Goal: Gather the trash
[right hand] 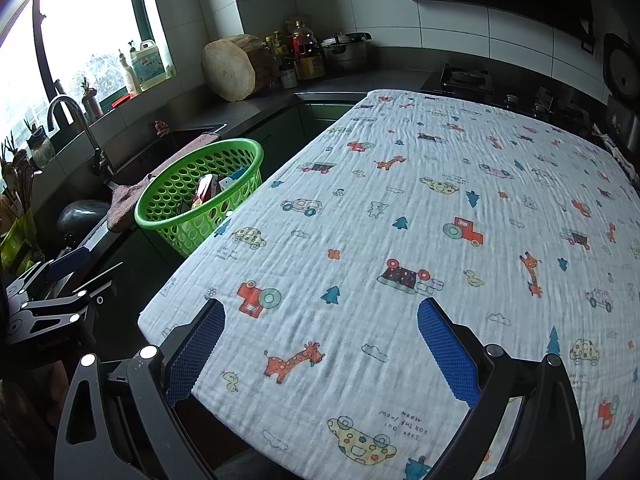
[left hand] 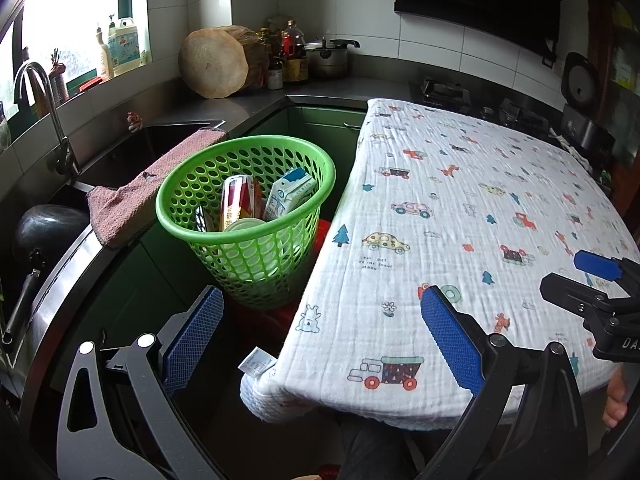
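A green perforated basket (left hand: 200, 184) stands left of the table, on something red. It holds a red can (left hand: 237, 200), a white and blue carton (left hand: 289, 194), a small dark packet (left hand: 200, 218) and a pale lid (left hand: 246, 225). The basket also shows in the right wrist view (right hand: 168, 196). My left gripper (left hand: 320, 328) is open and empty, near the table's front left corner, with the basket ahead of it. My right gripper (right hand: 318, 338) is open and empty over the table's near edge; it also shows in the left wrist view (left hand: 592, 276). The table (right hand: 400, 200) wears a white cloth with cartoon prints.
A steel sink (left hand: 120, 160) with a tap (left hand: 40, 92) and a pink towel (left hand: 132, 200) on its rim lies left of the basket. A dark pan (left hand: 44, 232) sits by the sink. A wooden block (left hand: 216, 62), bottles and a pot (left hand: 330, 56) stand on the back counter. A stove (right hand: 464, 78) is behind the table.
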A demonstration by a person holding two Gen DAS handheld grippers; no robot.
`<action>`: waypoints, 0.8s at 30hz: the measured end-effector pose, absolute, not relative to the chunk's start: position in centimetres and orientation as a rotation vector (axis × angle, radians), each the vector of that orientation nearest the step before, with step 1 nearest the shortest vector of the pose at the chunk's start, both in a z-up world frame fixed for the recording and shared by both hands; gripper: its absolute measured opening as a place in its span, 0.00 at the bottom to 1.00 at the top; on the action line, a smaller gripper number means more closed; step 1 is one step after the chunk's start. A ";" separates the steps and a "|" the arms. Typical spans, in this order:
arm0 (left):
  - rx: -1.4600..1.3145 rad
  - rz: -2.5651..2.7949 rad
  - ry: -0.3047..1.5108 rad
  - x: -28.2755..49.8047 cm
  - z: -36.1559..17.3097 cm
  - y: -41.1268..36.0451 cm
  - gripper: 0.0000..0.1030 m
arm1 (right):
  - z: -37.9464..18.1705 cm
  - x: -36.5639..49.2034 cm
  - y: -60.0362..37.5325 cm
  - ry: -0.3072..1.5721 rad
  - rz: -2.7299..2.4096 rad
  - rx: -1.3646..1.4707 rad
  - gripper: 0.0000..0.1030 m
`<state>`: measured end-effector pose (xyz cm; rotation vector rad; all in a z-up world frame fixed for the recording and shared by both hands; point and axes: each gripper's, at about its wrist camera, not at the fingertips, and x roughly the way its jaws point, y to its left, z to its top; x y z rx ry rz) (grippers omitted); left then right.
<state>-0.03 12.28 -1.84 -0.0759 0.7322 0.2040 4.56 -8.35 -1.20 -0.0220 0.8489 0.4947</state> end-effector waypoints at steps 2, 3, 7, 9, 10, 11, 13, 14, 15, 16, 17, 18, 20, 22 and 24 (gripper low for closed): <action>-0.075 0.204 0.733 0.0 -1.8 12.3 0.95 | -1.2 4.6 -8.4 0.850 0.496 -0.025 0.91; -0.077 0.204 0.732 0.0 -1.8 12.3 0.95 | -1.2 4.6 -8.4 0.850 0.495 -0.026 0.91; -0.076 0.205 0.733 0.0 -1.9 12.3 0.95 | -1.2 4.5 -8.4 0.849 0.494 -0.026 0.91; -0.075 0.204 0.732 0.0 -1.8 12.3 0.95 | -1.2 4.5 -8.4 0.850 0.493 -0.024 0.91; -0.074 0.204 0.732 0.0 -1.8 12.3 0.95 | -1.2 4.5 -8.4 0.850 0.491 -0.024 0.91; -0.074 0.205 0.732 0.0 -1.9 12.3 0.95 | -1.2 4.4 -8.4 0.850 0.491 -0.023 0.91; -0.076 0.205 0.734 0.0 -1.8 12.3 0.95 | -1.3 4.4 -8.4 0.851 0.491 -0.023 0.91; -0.075 0.205 0.734 0.0 -1.9 12.3 0.95 | -1.3 4.4 -8.4 0.852 0.491 -0.024 0.91; -0.075 0.206 0.735 0.0 -1.9 12.3 0.95 | -1.4 4.4 -8.4 0.853 0.490 -0.024 0.91; -0.075 0.207 0.736 0.0 -1.9 12.3 0.95 | -1.4 4.4 -8.4 0.854 0.490 -0.024 0.91; -0.076 0.208 0.736 -0.1 -1.9 12.3 0.95 | -1.4 4.4 -8.4 0.854 0.491 -0.022 0.91; -0.076 0.208 0.736 -0.1 -1.9 12.3 0.95 | -1.4 4.4 -8.4 0.853 0.492 -0.022 0.91; -0.075 0.208 0.737 -0.1 -2.0 12.3 0.95 | -1.4 4.4 -8.4 0.854 0.491 -0.023 0.91; -0.075 0.207 0.736 -0.1 -1.9 12.3 0.95 | -1.4 4.4 -8.4 0.853 0.492 -0.022 0.91; -0.075 0.207 0.737 -0.1 -2.0 12.3 0.95 | -1.4 4.4 -8.4 0.854 0.493 -0.022 0.91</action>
